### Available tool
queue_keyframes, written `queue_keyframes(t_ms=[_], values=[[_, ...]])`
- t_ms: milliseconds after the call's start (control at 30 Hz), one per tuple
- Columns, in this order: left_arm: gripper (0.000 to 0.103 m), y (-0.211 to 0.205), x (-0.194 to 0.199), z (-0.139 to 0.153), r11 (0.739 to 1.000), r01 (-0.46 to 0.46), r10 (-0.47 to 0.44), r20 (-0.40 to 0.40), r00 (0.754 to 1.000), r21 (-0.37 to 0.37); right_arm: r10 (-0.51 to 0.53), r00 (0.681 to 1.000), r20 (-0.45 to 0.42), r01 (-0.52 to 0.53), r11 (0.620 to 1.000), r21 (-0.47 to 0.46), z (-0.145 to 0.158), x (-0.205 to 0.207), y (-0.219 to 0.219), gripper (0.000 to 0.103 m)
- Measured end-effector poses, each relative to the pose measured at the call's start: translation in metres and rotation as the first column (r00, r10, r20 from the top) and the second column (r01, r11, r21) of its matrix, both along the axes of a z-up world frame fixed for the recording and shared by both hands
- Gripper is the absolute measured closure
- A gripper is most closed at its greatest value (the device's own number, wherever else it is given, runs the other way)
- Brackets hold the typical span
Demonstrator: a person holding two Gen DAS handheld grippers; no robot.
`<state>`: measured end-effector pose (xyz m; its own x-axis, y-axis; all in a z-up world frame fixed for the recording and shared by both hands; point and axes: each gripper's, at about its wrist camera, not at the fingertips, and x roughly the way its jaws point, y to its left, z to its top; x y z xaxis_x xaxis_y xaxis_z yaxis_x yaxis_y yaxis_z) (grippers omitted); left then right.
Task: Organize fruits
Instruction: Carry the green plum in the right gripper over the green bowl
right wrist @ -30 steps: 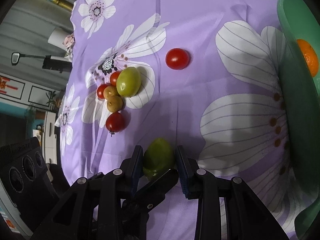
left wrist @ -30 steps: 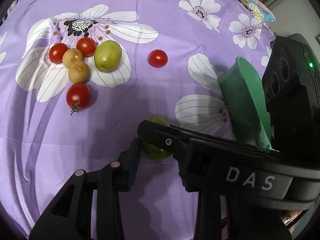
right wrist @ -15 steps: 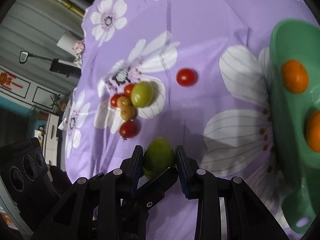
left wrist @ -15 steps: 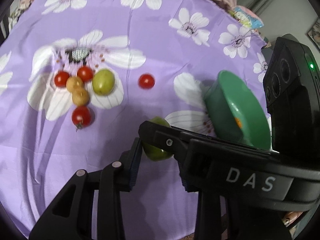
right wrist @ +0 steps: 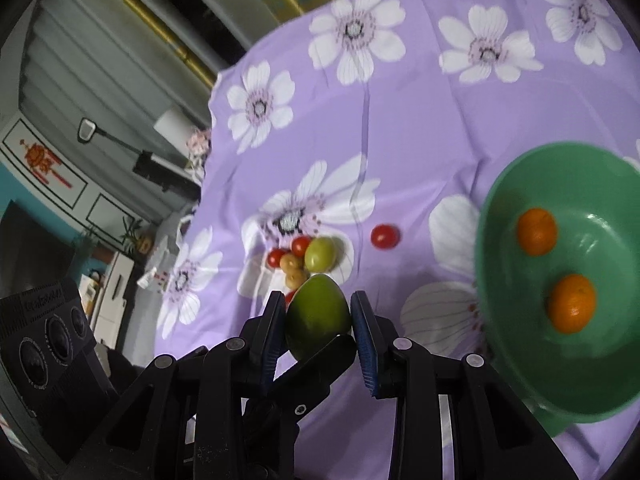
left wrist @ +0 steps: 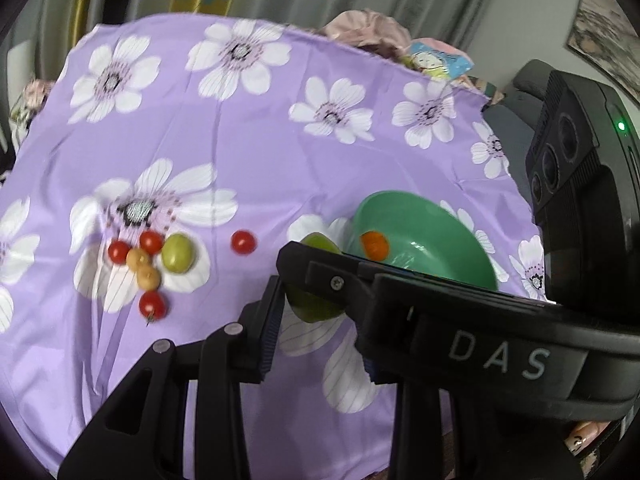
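With both grippers, the right (right wrist: 319, 330) and the left (left wrist: 316, 300), closed on the green fruit (right wrist: 318, 314), carry it level over the bowl (right wrist: 496, 216) before opening together.

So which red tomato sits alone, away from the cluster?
The lone tomato lying between the fruit cluster and the green bowl; the other red ones touch the cluster's fruits.

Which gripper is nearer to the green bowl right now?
Right. The right gripper, jaws on the green fruit, sits beside the green bowl; the left gripper meets that fruit from the side away from the bowl.
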<state>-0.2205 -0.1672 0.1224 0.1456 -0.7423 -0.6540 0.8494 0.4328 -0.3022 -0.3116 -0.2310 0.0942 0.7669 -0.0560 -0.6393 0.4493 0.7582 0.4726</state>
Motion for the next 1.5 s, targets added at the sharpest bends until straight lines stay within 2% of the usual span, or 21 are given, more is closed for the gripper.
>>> queue_keyframes(t_ms=[367, 733, 1100, 1500], values=[[0.069, -0.027, -0.033, 0.025, 0.994, 0.098, -0.095, 0.072, 0.993, -0.044, -0.107, 0.989, 0.103, 0.111, 0.993, -0.034, 0.022, -0.043, -0.018, 0.067], [0.069, -0.062, -0.066, 0.032, 0.979, 0.198, -0.192, 0.119, 0.974, -0.042, -0.216, 0.961, 0.173, 0.218, 0.976, 0.009, 0.026, -0.084, -0.046, 0.067], [0.069, -0.092, -0.081, 0.021, 0.965, 0.264, -0.262, 0.098, 0.960, -0.009, -0.299, 0.942, 0.154, 0.293, 0.954, 0.058, 0.015, -0.107, -0.069, 0.067], [0.069, -0.118, -0.081, 0.001, 0.953, 0.302, -0.302, 0.027, 0.953, 0.030, -0.347, 0.933, 0.093, 0.336, 0.935, 0.112, -0.004, -0.113, -0.089, 0.067]])
